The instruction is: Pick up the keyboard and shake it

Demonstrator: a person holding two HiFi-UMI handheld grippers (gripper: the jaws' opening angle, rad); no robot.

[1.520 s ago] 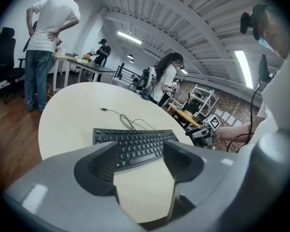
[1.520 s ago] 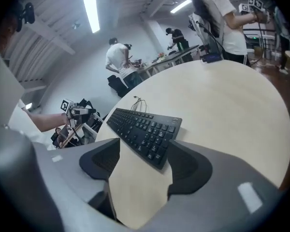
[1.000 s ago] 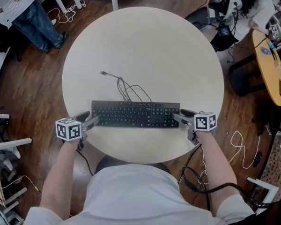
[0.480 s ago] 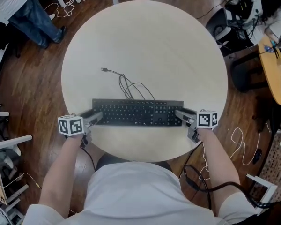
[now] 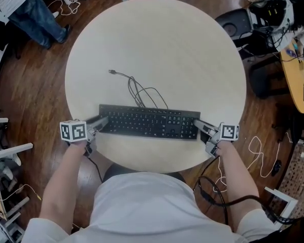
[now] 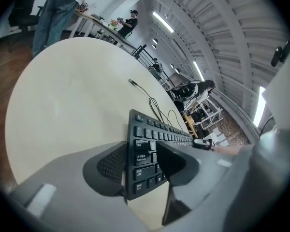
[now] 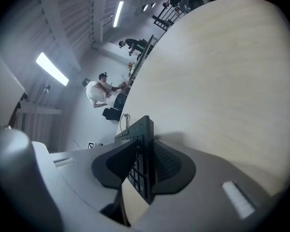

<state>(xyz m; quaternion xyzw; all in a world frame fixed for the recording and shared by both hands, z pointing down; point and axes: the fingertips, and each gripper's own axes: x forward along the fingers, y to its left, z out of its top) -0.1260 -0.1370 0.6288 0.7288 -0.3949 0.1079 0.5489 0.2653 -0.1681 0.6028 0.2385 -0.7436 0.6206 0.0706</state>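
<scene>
A black keyboard (image 5: 149, 123) lies flat near the front edge of the round pale table (image 5: 157, 44), and its cable (image 5: 137, 90) loops away behind it. My left gripper (image 5: 102, 123) is at the keyboard's left end and my right gripper (image 5: 198, 127) at its right end. In the left gripper view the jaws of the left gripper (image 6: 142, 161) are closing, one pad under the keyboard (image 6: 150, 134) and one on its keys. In the right gripper view the jaws of the right gripper (image 7: 145, 166) are closing too, and they pinch the thin end of the keyboard (image 7: 142, 129).
A person in jeans (image 5: 20, 9) stands past the table at the far left. At the right are a black office chair (image 5: 243, 27) and a yellow desk (image 5: 294, 70). Loose cords (image 5: 258, 156) lie on the wooden floor at the right.
Both grippers' jaws have closed from wide open onto the keyboard's two ends. The keyboard still lies on the table in about the same place.
</scene>
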